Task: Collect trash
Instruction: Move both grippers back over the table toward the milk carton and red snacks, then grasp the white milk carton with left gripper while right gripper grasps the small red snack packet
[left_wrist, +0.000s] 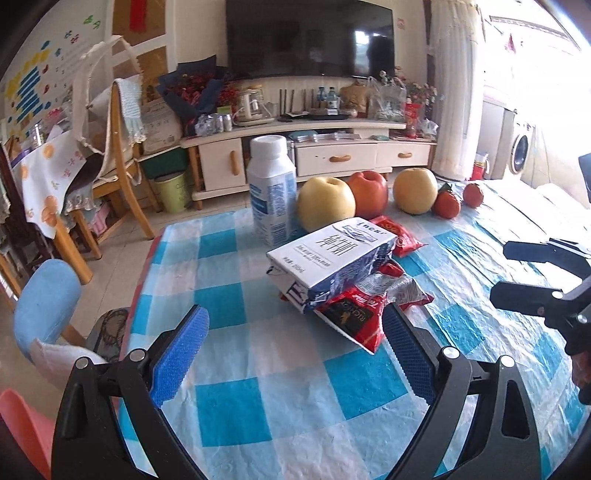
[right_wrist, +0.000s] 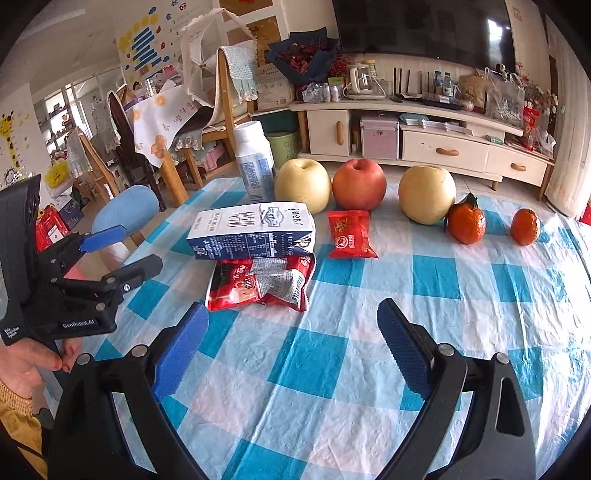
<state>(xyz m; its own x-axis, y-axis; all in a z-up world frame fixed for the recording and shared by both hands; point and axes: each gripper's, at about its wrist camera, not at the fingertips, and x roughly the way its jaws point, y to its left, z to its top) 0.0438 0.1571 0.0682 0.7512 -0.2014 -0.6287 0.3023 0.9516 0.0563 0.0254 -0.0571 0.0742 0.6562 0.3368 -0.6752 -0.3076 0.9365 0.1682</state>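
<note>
Blue-checked cloth covers the counter (right_wrist: 332, 369). Mid-counter, a crushed milk carton (right_wrist: 251, 230) lies on a crinkly red wrapper (right_wrist: 258, 284); both look light and yielding, best pinched across an edge. Left gripper (left_wrist: 295, 350) and right gripper (right_wrist: 291, 347) gape wide, empty.

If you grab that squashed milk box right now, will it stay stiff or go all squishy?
Probably squishy. The milk carton is already dented and crumpled at one end, so it looks empty and light and would likely cave in between the fingers. It lies on a crinkly red wrapper, so it may slide or drag that wrapper along when pushed.
</note>
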